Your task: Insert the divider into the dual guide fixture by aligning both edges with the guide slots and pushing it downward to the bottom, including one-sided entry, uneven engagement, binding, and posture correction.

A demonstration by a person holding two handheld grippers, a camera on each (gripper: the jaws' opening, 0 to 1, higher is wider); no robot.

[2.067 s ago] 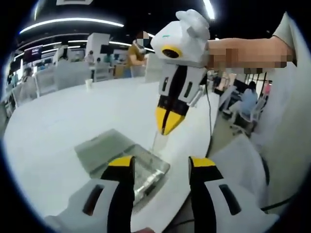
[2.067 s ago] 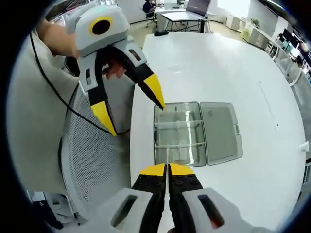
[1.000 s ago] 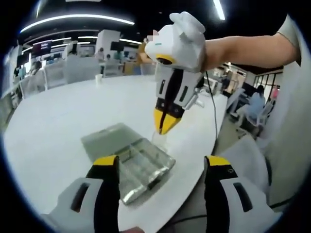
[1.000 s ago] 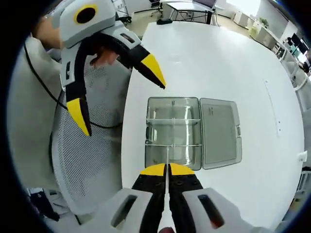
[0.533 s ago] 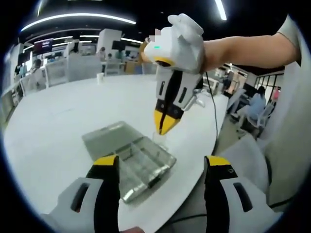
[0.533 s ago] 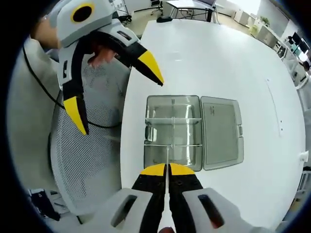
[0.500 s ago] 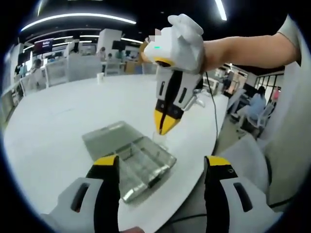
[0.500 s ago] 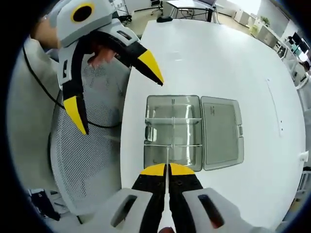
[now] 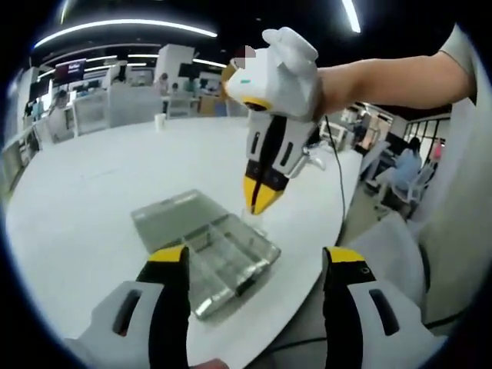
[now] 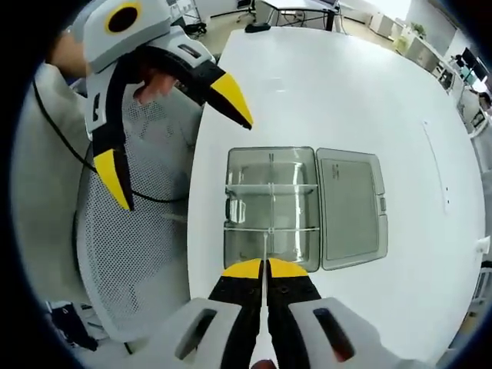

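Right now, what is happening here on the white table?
A person holds one tool in each hand. The right tool is shut on a thin clear divider, held above an open clear compartment box near the edge of the white table. The left tool hangs open beside the box, holding nothing.

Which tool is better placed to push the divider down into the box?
The right tool, probably. It is shut on the divider, right above the box. The left tool is open, off to the side.
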